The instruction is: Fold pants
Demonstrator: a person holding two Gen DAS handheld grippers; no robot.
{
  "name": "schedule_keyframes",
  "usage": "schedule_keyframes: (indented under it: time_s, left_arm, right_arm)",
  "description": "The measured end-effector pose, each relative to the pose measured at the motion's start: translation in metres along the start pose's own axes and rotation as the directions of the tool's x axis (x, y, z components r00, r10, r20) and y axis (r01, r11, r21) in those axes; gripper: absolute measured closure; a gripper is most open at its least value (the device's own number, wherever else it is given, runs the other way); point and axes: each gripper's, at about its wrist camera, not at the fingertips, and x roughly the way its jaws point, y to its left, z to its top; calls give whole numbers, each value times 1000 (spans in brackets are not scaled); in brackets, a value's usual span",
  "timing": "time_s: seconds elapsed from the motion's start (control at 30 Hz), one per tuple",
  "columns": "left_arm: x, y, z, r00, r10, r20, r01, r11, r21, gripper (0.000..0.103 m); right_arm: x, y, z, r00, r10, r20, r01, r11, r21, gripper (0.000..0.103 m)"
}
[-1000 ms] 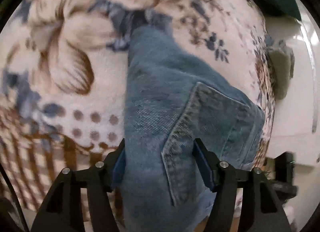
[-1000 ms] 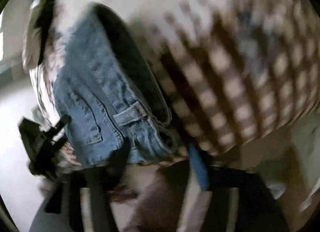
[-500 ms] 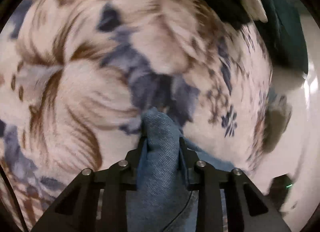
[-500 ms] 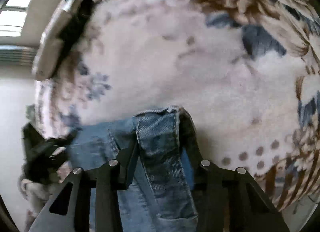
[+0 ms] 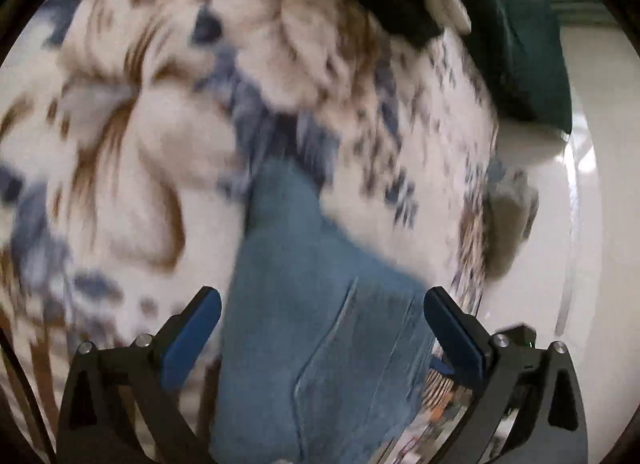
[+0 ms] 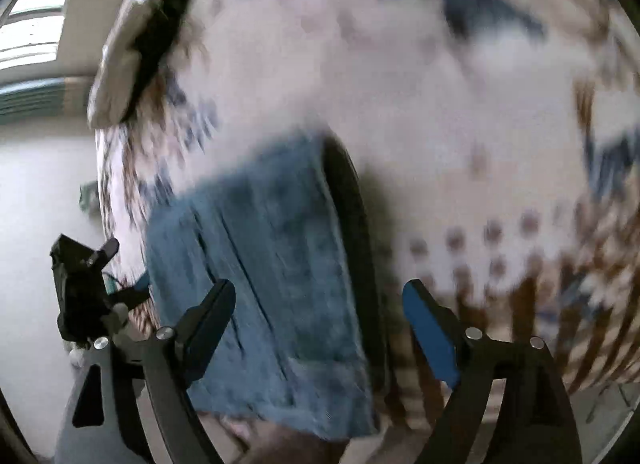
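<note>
Both grippers spreading over blue jeans on a floral blanket.

Left wrist view: the left gripper (image 5: 322,312) is opening, its pads clear of the jeans (image 5: 320,344) lying between them on the floral blanket (image 5: 160,143); a back pocket shows. Right wrist view, blurred: the right gripper (image 6: 318,304) is opening, apparently released, over the jeans' (image 6: 272,264) edge near the blanket's (image 6: 440,123) side.

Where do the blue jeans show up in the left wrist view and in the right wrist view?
Left wrist: jeans at bottom centre, running up from between the opening jaws, a back pocket facing the camera.
Right wrist: jeans lower left of centre, lying under the opening jaws.
Shared landmark: the floral blanket underneath them.
</note>
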Motion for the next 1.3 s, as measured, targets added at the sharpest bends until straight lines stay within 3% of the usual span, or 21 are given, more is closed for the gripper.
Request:
schedule_keyframes:
  time_s: [0.1, 0.23, 0.3, 0.4, 0.53, 0.6, 0.63, 0.67, 0.7, 0.73, 0.77, 0.83, 0.9, 1.1, 1.3]
  left_arm:
    - [22, 13, -23, 997, -5, -81, 4, 1000, -18, 0]
    - [43, 22, -39, 990, 1, -139, -4, 1000, -19, 0]
    - [44, 19, -37, 989, 16, -144, -16, 1000, -1, 0]
    - [46, 18, -35, 987, 15, -158, -16, 1000, -2, 0]
    - [50, 19, -32, 984, 25, -174, -22, 1000, 16, 0]
    - [53, 16, -31, 984, 29, -177, -26, 999, 19, 0]
    - [50, 15, -31, 986, 29, -165, -24, 999, 28, 11]
    - [47, 13, -32, 988, 19, -154, -13, 999, 42, 24]
    - [44, 10, -33, 988, 19, -155, -9, 998, 61, 45]
    - [41, 9, -33, 988, 11, -151, -2, 998, 60, 55]
    - [35, 8, -33, 990, -14, -144, 21, 998, 52, 64]
    - [24, 4, -34, 990, -46, -133, 53, 998, 46, 69]
    - [5, -7, -34, 989, -94, -117, 100, 994, 42, 71]
    - [-55, -60, -15, 991, -123, -55, 128, 988, 86, 72]
    - [-113, -112, 58, 991, -132, 16, 128, 981, 146, 72]
  right_arm:
    - [41, -22, -14, 987, 108, -121, -101, 993, 63, 14]
    - [60, -25, -17, 972, 207, -107, -201, 977, 66, 12]
    - [59, -17, -18, 932, 341, -119, -334, 939, 80, 17]
    - [55, 3, -22, 940, 299, -161, -306, 952, -21, 18]
    - [91, -5, -21, 953, 214, -216, -221, 975, -5, 21]
    - [98, 1, -18, 954, 214, -209, -219, 976, -1, 23]
    - [97, 7, -17, 957, 212, -198, -219, 976, -13, 43]
    - [94, 12, -18, 958, 219, -186, -228, 973, -33, 54]
    - [90, 17, -20, 963, 207, -174, -218, 975, -47, 59]
    - [86, 22, -22, 967, 191, -167, -204, 977, -64, 62]
    - [82, 28, -25, 971, 186, -151, -200, 977, -79, 63]
    - [74, 37, -30, 970, 202, -136, -214, 973, -84, 65]
    - [63, 47, -35, 966, 231, -118, -241, 967, -81, 66]
    - [1, 97, -30, 952, 297, -67, -303, 947, -106, 66]
    - [-41, 188, 20, 960, 280, -26, -280, 943, -181, 66]
